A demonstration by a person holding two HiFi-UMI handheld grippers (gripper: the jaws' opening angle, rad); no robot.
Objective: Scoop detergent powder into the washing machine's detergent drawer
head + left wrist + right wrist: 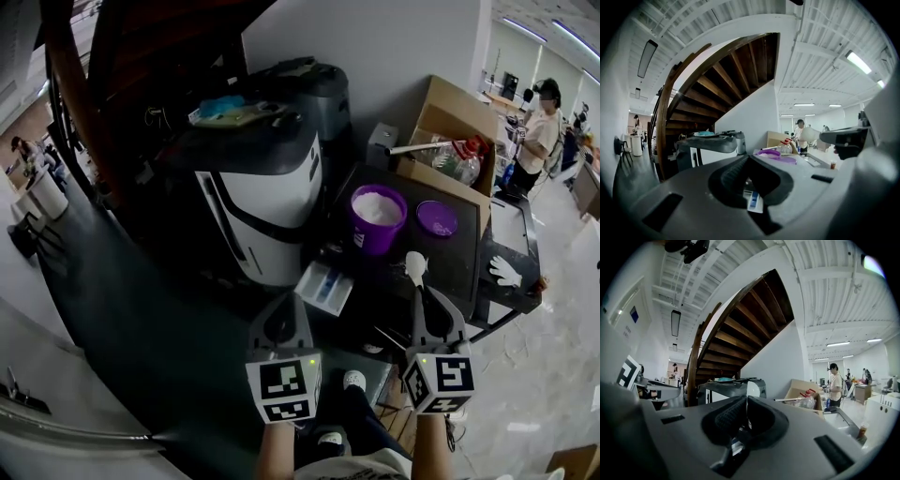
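The right gripper (422,295) has its jaws closed on the handle of a white scoop (415,266), whose bowl sticks out ahead of the jaws. The bowl hangs just on the person's side of the purple tub (373,240), apart from its rim. Whether it carries any powder cannot be told. The left gripper (283,307) has its jaws pressed together with nothing between them. The tub stands open with white detergent powder (378,207) heaped inside and its purple lid (437,218) lying just to its right. The pulled-out detergent drawer (311,278) juts from the washing machine (267,202) to the tub's left and nearer the person. This looks like the scooping stage. If the scoop is empty, the next move is forward and down into the tub. If loaded, it should travel level and leftward over the drawer before tipping.
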